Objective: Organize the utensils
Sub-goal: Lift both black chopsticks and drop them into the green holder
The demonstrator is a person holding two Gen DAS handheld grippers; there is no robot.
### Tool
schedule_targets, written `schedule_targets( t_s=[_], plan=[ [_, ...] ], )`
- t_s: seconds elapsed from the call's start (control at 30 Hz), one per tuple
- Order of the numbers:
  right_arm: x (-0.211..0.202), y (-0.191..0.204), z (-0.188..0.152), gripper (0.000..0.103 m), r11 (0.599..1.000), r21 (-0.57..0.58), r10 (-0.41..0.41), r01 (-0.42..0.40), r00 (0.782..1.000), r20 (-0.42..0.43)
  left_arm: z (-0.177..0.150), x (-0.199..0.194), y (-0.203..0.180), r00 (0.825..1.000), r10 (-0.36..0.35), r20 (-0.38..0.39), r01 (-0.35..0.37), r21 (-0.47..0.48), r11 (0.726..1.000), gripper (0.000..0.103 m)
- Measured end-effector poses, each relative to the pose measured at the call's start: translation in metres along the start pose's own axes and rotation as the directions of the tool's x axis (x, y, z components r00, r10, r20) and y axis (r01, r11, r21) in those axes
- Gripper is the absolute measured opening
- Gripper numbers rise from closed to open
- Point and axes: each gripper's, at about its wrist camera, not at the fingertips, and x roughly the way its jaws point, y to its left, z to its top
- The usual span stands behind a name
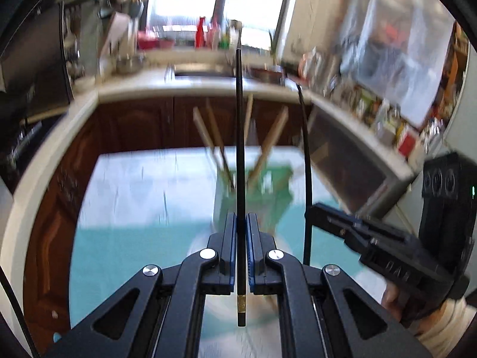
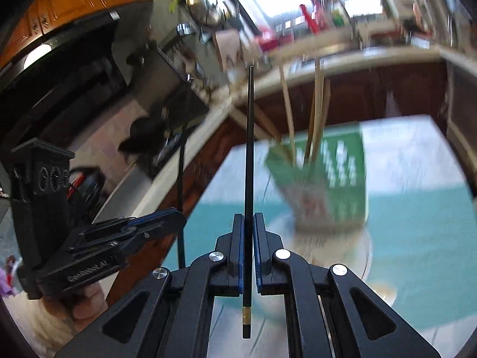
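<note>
My left gripper clamps one black chopstick, my right gripper another (both upright), near the green holder.

Both grippers are black. The left gripper has two flat fingers with blue pads on the inner sides. Round silver screws sit on its bent arms. The right gripper looks the same. From the side, its boxy black body has raised letters. A cream knitted sleeve covers the person's wrist.
</note>
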Motion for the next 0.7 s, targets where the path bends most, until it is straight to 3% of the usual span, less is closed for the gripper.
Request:
schedule_targets(
  t_s=[0.07, 0.2, 0.33, 0.43, 0.6, 0.7],
  plan=[
    [0.002, 0.006, 0.031, 0.005, 0.999, -0.031, -0.022, 0.025, 0.994, 0.103, 0.027, 0.002, -0.002, 0.997, -0.004, 0.08, 0.005, -0.013, 1.0, 0.003],
    [0.006, 0.01, 0.07, 0.005, 0.994, -0.078, -0.058, 0.079, 0.968, 0.245, 0.06, 0.012, -0.011, 0.974, 0.017, 0.227, -0.017, 0.0, 1.0, 0.004],
    [0.022, 0.01, 0.086, 0.005, 0.98, -0.144, -0.079, 0.138, 0.932, 0.353, 0.067, 0.04, -0.006, 0.962, 0.022, 0.271, -0.017, -0.019, 1.0, 0.004],
    [0.051, 0.002, 0.099, 0.005, 0.967, -0.18, -0.102, 0.18, 0.921, 0.375, 0.062, 0.059, 0.002, 0.958, 0.025, 0.286, -0.013, -0.042, 0.999, 0.004],
    [0.114, -0.012, 0.097, 0.006, 0.958, -0.211, -0.108, 0.194, 0.926, 0.361, 0.048, 0.083, 0.008, 0.957, -0.012, 0.288, 0.022, -0.033, 0.999, 0.004],
    [0.133, -0.019, 0.09, 0.007, 0.958, -0.232, -0.094, 0.17, 0.947, 0.307, 0.039, 0.092, 0.007, 0.963, -0.032, 0.267, 0.033, 0.002, 0.999, 0.01]
  ],
)
